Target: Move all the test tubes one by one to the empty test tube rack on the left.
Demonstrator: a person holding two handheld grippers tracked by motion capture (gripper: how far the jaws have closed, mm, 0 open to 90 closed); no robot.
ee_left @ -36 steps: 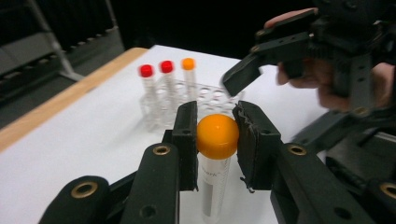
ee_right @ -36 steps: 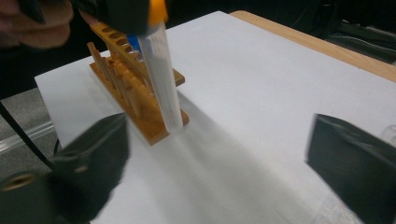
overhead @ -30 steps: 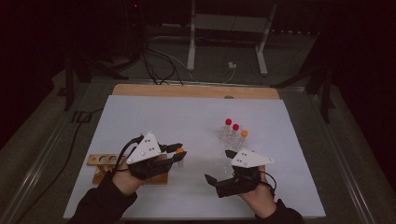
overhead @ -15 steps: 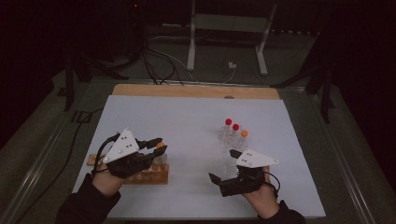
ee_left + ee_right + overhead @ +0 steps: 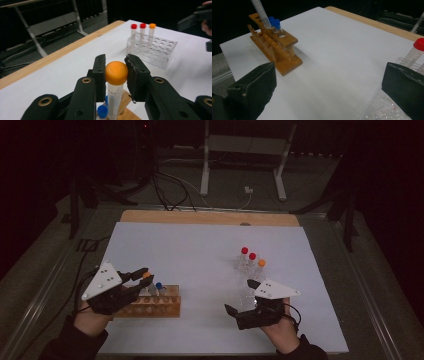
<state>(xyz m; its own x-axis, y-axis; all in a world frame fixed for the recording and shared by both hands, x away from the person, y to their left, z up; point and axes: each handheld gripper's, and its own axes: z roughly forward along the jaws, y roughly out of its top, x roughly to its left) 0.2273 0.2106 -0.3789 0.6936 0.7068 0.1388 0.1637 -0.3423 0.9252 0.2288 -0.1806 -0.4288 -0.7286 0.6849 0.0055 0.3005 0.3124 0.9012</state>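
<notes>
Over the wooden rack (image 5: pixel 150 302) at the table's near left, the orange-capped tube (image 5: pixel 115 85) stands nearly upright, cap up, long axis vertical. Since a second ago the left gripper (image 5: pixel 142 276) has carried it leftward onto the rack. Its jaws clamp the cap narrowly. The right gripper (image 5: pixel 241 296) rests wide open, empty, beside the clear rack (image 5: pixel 160 50).

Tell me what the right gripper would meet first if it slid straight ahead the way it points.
Probably the wooden rack: the right gripper, jaws open, faces it across bare white table. Depth is hard to judge.
</notes>
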